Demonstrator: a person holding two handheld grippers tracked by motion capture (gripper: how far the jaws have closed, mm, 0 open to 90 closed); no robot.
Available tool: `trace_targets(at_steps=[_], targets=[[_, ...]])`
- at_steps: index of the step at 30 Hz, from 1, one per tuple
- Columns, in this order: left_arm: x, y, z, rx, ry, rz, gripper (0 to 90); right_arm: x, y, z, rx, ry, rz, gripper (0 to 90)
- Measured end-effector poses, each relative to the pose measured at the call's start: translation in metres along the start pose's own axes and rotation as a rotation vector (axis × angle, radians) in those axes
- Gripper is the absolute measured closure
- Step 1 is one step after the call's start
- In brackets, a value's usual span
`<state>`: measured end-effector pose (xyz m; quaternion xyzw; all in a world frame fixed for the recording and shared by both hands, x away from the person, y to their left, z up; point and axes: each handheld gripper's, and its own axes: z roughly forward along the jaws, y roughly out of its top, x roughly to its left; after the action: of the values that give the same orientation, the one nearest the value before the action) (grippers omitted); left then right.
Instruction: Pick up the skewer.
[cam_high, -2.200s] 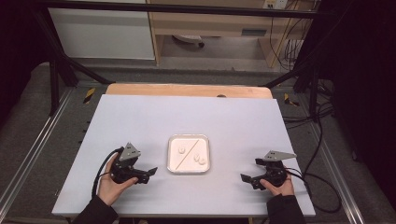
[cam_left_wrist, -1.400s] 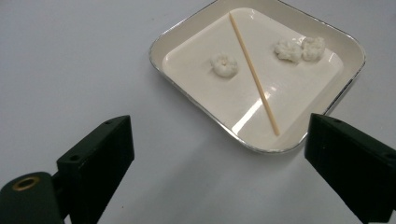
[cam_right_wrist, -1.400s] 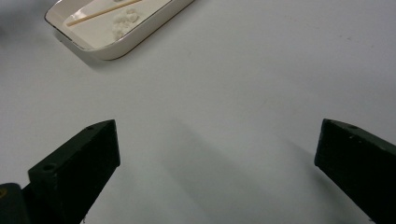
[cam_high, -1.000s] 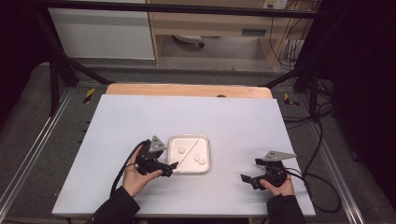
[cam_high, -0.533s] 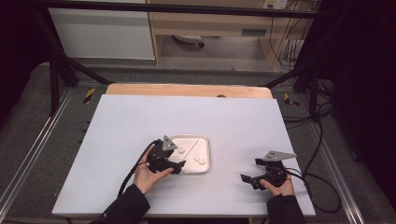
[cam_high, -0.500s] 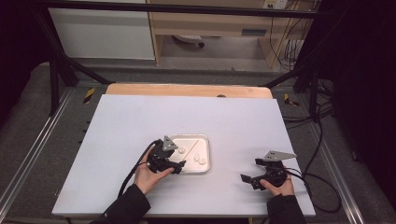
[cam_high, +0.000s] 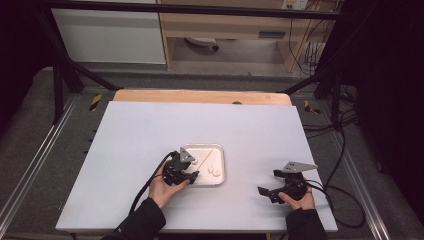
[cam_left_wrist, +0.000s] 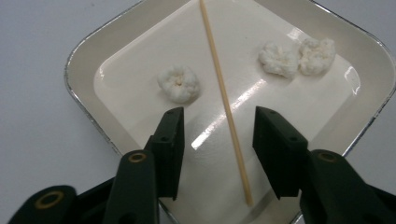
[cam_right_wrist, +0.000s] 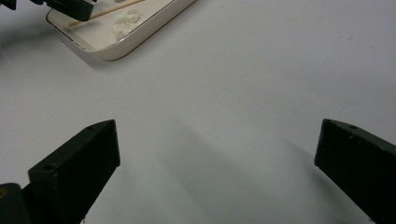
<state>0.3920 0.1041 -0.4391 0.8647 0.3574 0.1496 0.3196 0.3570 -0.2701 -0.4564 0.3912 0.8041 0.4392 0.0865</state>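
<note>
Skewer lies flat in the tray — long axis diagonal, near tip toward the left gripper. Its jaws, just closing, straddle the stick without touching. Right gripper is spread wide.

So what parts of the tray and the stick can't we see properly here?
- High view: the left claw and its hand cover the near left part of the tray; the white puffs are too small to tell what they are.
- Left claw view: the stick and the tray's far corner run off the top edge.
- Right claw view: the top edge cuts off most of the tray.
</note>
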Motion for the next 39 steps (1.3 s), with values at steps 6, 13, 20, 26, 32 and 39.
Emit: trace_targets(at_steps=[6, 13, 20, 26, 32, 39], targets=[[-0.002, -0.001, 0.002, -0.004, -0.006, -0.014, 66.2, 0.000, 0.000, 0.000, 0.002, 0.001, -0.001, 0.5], [-0.005, -0.003, 0.001, -0.019, 0.001, -0.027, 73.9, 0.000, 0.000, 0.000, 0.002, 0.000, 0.000, 0.5], [-0.009, -0.004, 0.001, -0.030, 0.008, -0.036, 81.8, 0.000, 0.000, 0.000, 0.000, 0.001, 0.001, 0.5], [-0.011, -0.006, 0.001, -0.039, 0.022, -0.051, 86.8, 0.000, 0.000, 0.000, -0.001, 0.002, 0.000, 0.5], [-0.013, -0.007, 0.001, -0.046, 0.037, -0.074, 87.6, 0.000, 0.000, 0.000, -0.001, 0.003, 0.000, 0.5], [-0.011, -0.009, 0.001, -0.066, 0.024, -0.110, 88.4, 0.000, 0.000, 0.000, -0.002, 0.005, 0.000, 0.5]])
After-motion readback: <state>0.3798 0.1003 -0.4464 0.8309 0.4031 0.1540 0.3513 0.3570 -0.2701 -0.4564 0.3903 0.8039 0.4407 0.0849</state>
